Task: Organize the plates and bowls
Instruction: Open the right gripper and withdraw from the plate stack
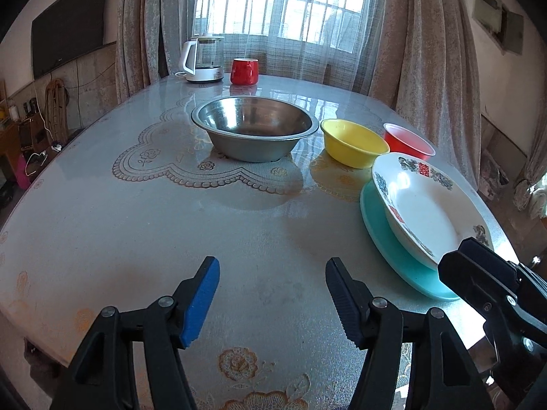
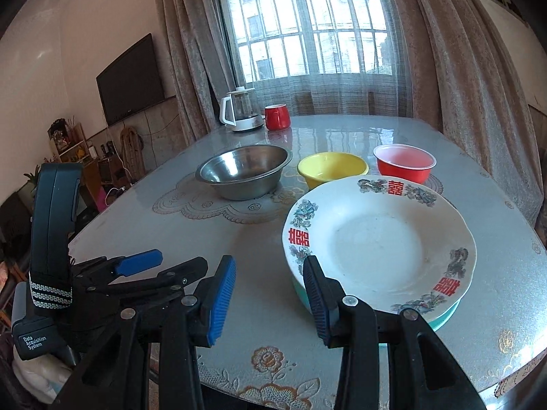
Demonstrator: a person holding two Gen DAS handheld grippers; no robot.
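Note:
A white patterned plate [image 1: 424, 208] [image 2: 379, 246] lies on a teal plate [image 1: 393, 256] [image 2: 441, 319] at the table's right front. Behind them stand a steel bowl [image 1: 253, 130] [image 2: 244, 174], a yellow bowl [image 1: 354, 143] [image 2: 331, 169] and a red bowl [image 1: 408, 140] [image 2: 403, 162]. My left gripper [image 1: 271, 299] is open and empty over bare table, left of the plates. My right gripper [image 2: 270, 300] is open and empty, its right finger just at the white plate's near-left rim; it also shows in the left wrist view [image 1: 478, 270].
A white electric kettle [image 1: 205, 59] [image 2: 241, 111] and a red mug [image 1: 244, 71] [image 2: 277, 117] stand at the table's far end by the curtained window. The table [image 1: 136, 225] has a rounded front edge close to both grippers. The left gripper's body [image 2: 54, 239] shows at left.

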